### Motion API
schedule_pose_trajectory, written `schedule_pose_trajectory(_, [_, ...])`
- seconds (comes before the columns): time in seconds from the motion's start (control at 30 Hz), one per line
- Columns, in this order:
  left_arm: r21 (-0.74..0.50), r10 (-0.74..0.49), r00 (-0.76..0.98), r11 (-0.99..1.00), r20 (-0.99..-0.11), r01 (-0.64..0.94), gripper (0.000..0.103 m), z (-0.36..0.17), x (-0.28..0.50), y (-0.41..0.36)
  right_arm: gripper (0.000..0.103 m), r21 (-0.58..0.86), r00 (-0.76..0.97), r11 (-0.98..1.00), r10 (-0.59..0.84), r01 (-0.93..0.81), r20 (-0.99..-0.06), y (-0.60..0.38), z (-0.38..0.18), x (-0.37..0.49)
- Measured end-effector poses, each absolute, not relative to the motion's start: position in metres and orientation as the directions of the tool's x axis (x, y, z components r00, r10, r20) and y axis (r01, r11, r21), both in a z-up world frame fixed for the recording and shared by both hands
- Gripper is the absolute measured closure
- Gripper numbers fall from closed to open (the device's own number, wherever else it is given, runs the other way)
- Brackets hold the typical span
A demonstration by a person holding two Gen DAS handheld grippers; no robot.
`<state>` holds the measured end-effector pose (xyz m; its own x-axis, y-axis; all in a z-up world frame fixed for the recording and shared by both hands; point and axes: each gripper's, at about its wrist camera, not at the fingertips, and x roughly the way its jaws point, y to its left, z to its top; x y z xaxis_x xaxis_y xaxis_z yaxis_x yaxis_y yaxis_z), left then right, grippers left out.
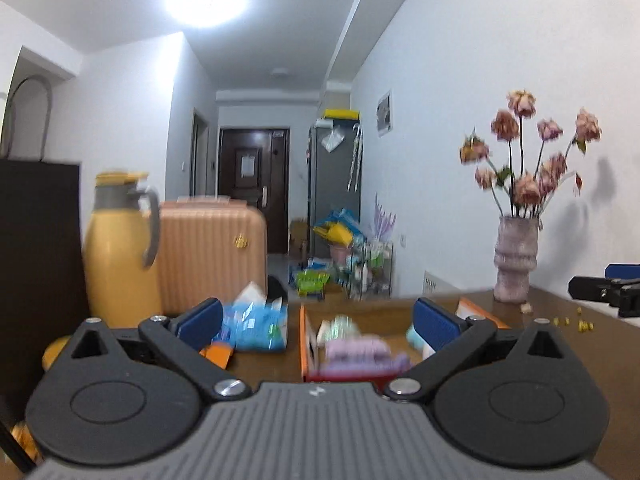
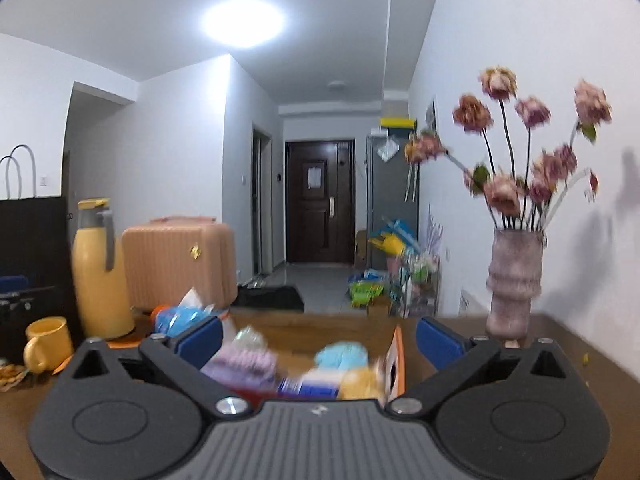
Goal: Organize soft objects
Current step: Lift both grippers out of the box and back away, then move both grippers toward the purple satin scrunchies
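A lived-in home, likely a flat. A wooden table [image 2: 568,344] holds a vase of dried flowers [image 2: 514,280], a yellow flask [image 2: 100,276] and a mug [image 2: 44,342]. Beyond it stand a peach suitcase [image 2: 178,266] and, far down the hallway, a dark entrance door [image 2: 318,200].

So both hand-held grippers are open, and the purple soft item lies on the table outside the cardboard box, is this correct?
Not quite. The purple soft item lies inside the cardboard box, beside a light blue soft item; the right wrist view shows it, and the left wrist view agrees. The rest holds: the left hand-held gripper and the right hand-held gripper are both open and hold nothing.
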<state>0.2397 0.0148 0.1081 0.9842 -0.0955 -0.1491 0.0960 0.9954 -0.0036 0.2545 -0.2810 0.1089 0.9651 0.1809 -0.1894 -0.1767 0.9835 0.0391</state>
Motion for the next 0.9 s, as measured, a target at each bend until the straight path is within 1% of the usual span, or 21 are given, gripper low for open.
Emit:
schedule_pose_trajectory(0.17, [-0.027, -0.139, 0.965, 0.99, -0.221, 0.136, 0.0, 0.071, 0.194, 0.023, 0.0, 0.051, 0.944, 0.975, 0.223, -0.218, -0.242, -0.284, 0.087, 0.206])
schedule_pose_trajectory(0.33, [-0.03, -0.154, 0.932, 0.988, -0.329, 0.152, 0.0, 0.04, 0.162, 0.025, 0.0, 0.108, 0.909, 0.959, 0.283, -0.263, -0.306, -0.286, 0.057, 0.16])
schedule_pose_trajectory(0.43, [-0.024, -0.164, 0.917, 0.986, -0.364, 0.167, 0.0, 0.032, 0.154, 0.025, 0.002, 0.101, 0.892, 0.956, 0.295, -0.277, -0.342, -0.285, 0.038, 0.148])
schedule_pose_trajectory(0.53, [-0.027, -0.156, 0.913, 0.987, -0.377, 0.157, 0.0, 0.033, 0.157, 0.023, 0.003, 0.096, 0.88, 0.96, 0.279, -0.263, -0.383, -0.287, 0.028, 0.151])
schedule_pose_trajectory(0.63, [-0.046, -0.165, 0.908, 0.986, -0.385, 0.16, 0.0, 0.037, 0.167, 0.018, 0.013, 0.13, 0.875, 0.956, 0.292, -0.262, -0.387, -0.29, 0.027, 0.158])
schedule_pose_trajectory(0.7, [-0.046, -0.18, 0.901, 0.983, -0.395, 0.176, 0.0, 0.037, 0.179, 0.01, 0.015, 0.147, 0.869, 0.952, 0.306, -0.27, -0.388, -0.292, 0.027, 0.167])
schedule_pose_trajectory(0.77, [-0.052, -0.201, 0.889, 0.979, -0.412, 0.197, 0.0, 0.038, 0.194, 0.001, 0.021, 0.159, 0.864, 0.949, 0.313, -0.271, -0.394, -0.294, 0.026, 0.181])
schedule_pose_trajectory(0.8, [-0.064, -0.209, 0.882, 0.977, -0.422, 0.201, 0.0, 0.039, 0.203, -0.005, 0.021, 0.166, 0.86, 0.948, 0.315, -0.27, -0.4, -0.294, 0.026, 0.189])
schedule_pose_trajectory(0.9, [-0.124, -0.258, 0.859, 0.966, -0.441, 0.226, 0.0, 0.043, 0.232, -0.017, 0.027, 0.187, 0.853, 0.945, 0.323, -0.268, -0.411, -0.298, 0.026, 0.215])
